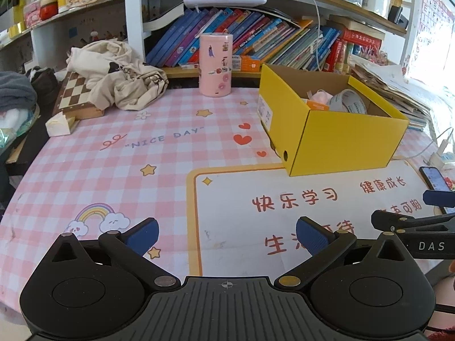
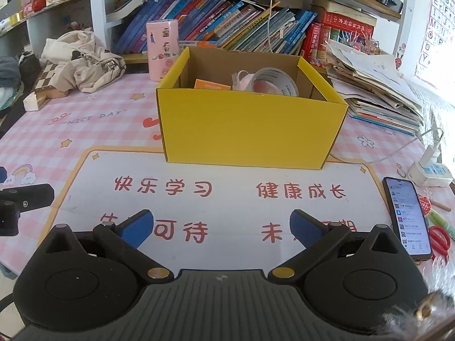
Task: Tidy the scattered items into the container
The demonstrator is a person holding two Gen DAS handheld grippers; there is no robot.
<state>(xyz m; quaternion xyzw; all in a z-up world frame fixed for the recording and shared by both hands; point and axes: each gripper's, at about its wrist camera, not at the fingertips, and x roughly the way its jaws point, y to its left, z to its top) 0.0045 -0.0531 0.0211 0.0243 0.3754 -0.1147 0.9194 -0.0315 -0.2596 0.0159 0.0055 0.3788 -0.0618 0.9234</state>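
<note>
the yellow cardboard box [image 2: 250, 126] stands on the desk mat [image 2: 216, 199], straddling the far edge of its white panel, a broad plain side square to the right wrist view and its long axis running away toward the bookshelf [image 2: 227, 25]. its open top shows a tape roll [image 2: 274, 81], an orange packet [image 2: 212, 84] and something pink and soft [image 2: 241, 81]. the near half of the white panel lies bare. both the left gripper [image 1: 227, 236] and the right gripper [image 2: 221, 227] are released, blue ribbed pads spread wide over that panel, holding nothing. a phone [image 2: 406, 216] lies flat by the mat's right edge, with red scissors [image 2: 439, 240] just beside it.
</note>
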